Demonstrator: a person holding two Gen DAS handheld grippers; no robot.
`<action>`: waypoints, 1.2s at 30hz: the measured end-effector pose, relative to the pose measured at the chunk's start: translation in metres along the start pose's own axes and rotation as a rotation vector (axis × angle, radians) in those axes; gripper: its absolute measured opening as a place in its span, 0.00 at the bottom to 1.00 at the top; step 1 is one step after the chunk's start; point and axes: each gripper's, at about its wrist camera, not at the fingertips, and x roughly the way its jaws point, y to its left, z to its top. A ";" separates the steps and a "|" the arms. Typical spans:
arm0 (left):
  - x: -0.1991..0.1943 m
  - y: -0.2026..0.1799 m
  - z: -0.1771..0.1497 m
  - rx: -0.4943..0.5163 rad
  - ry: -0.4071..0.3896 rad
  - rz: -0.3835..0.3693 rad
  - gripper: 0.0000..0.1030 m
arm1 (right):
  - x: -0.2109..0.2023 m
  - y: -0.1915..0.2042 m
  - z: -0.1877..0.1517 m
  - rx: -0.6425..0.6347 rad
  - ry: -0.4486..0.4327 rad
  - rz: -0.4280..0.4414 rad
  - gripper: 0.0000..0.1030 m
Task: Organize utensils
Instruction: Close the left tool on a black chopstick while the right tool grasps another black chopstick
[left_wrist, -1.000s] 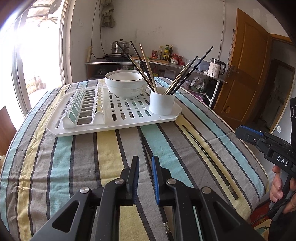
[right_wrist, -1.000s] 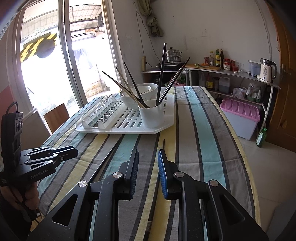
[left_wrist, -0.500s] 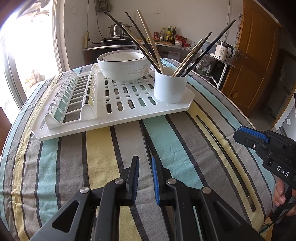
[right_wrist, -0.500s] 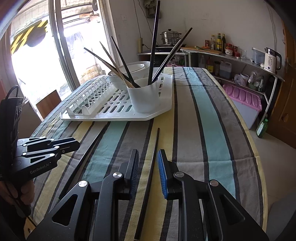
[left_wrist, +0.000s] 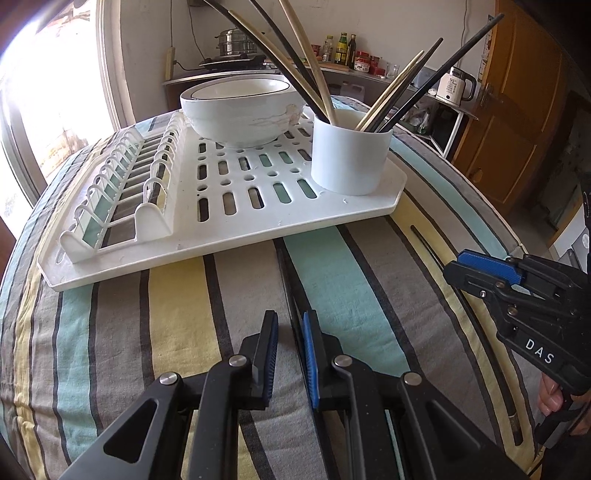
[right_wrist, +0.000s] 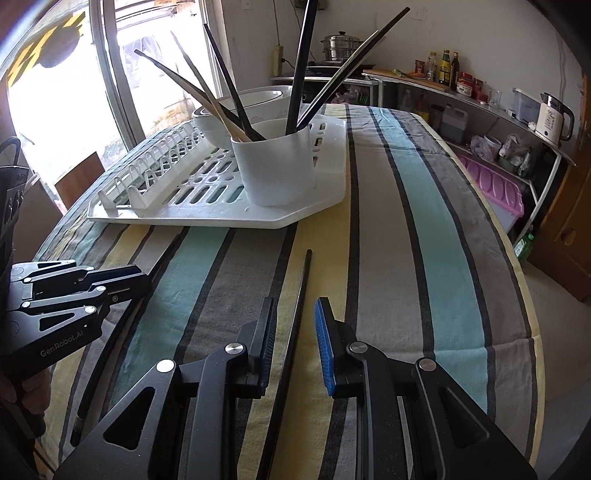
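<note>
A white utensil cup (left_wrist: 351, 155) (right_wrist: 275, 166) holding several chopsticks stands on a white drying rack (left_wrist: 229, 206) (right_wrist: 207, 184). Two black chopsticks lie loose on the striped tablecloth. My left gripper (left_wrist: 290, 325) is open, low over one black chopstick (left_wrist: 291, 295) that runs between its fingers. My right gripper (right_wrist: 293, 314) is open, with the other black chopstick (right_wrist: 303, 284) running between its fingers. That chopstick also shows in the left wrist view (left_wrist: 428, 247), beside the right gripper (left_wrist: 480, 266). The left gripper shows at the left of the right wrist view (right_wrist: 122, 280).
A white bowl (left_wrist: 243, 110) sits on the rack behind the cup. The rack's plate slots (left_wrist: 122, 184) are at its left. The table edge falls off at the right (right_wrist: 524, 295). A shelf with bottles and a kettle (right_wrist: 554, 118) stands beyond.
Both grippers have moved forward and lower toward the table. Each now has a loose black chopstick between its open fingers. The right gripper's jaws look slightly wider.
</note>
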 end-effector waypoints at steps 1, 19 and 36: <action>0.001 0.000 0.001 0.000 0.000 0.003 0.13 | 0.002 0.000 0.001 -0.002 0.006 -0.004 0.21; 0.004 -0.012 0.003 0.051 -0.042 0.069 0.13 | 0.015 0.011 0.006 -0.045 0.035 -0.047 0.14; 0.001 -0.011 0.002 0.047 -0.023 -0.026 0.05 | 0.015 0.007 0.007 -0.016 0.044 0.014 0.05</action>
